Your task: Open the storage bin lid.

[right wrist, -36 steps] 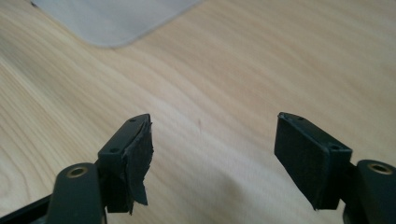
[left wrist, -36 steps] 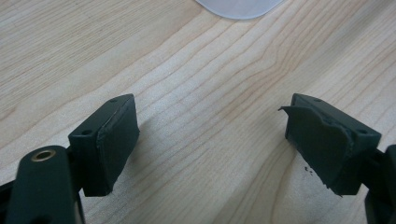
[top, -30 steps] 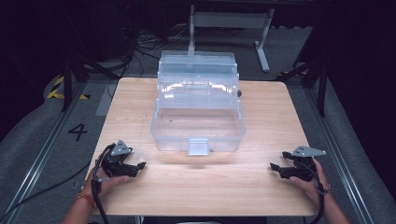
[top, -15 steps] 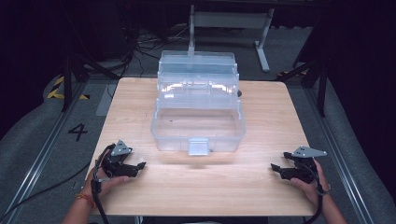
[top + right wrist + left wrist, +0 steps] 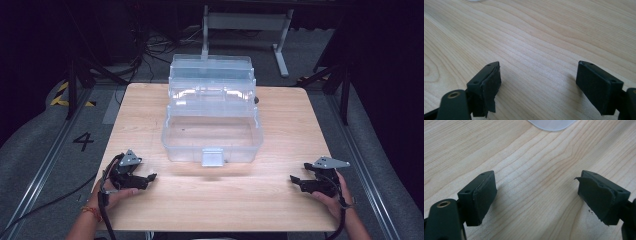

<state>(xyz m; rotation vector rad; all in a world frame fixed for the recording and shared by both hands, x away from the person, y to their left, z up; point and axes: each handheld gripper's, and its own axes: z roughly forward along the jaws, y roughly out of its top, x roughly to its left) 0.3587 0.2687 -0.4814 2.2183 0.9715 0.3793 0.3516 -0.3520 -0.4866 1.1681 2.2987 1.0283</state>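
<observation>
A clear plastic toolbox (image 5: 212, 131) stands open in the middle of the wooden table (image 5: 280, 210), its tiered trays folded back and a latch at its front wall. My left gripper (image 5: 146, 179) rests on the table near the front left, held in a hand, jaws pointing right. In the left gripper view my left gripper (image 5: 536, 190) is open over bare wood, with a corner of the toolbox (image 5: 551, 123) at the top. My right gripper (image 5: 296, 181) lies near the front right, pointing left. My right gripper (image 5: 539, 77) is open, nothing between its pads.
Bare wood lies between the two grippers and the box's front. A metal stand (image 5: 245, 22) and cables (image 5: 150, 47) sit on the dark floor behind the table. A rail (image 5: 45, 170) runs along the left side, next to a painted "4" (image 5: 83, 141).
</observation>
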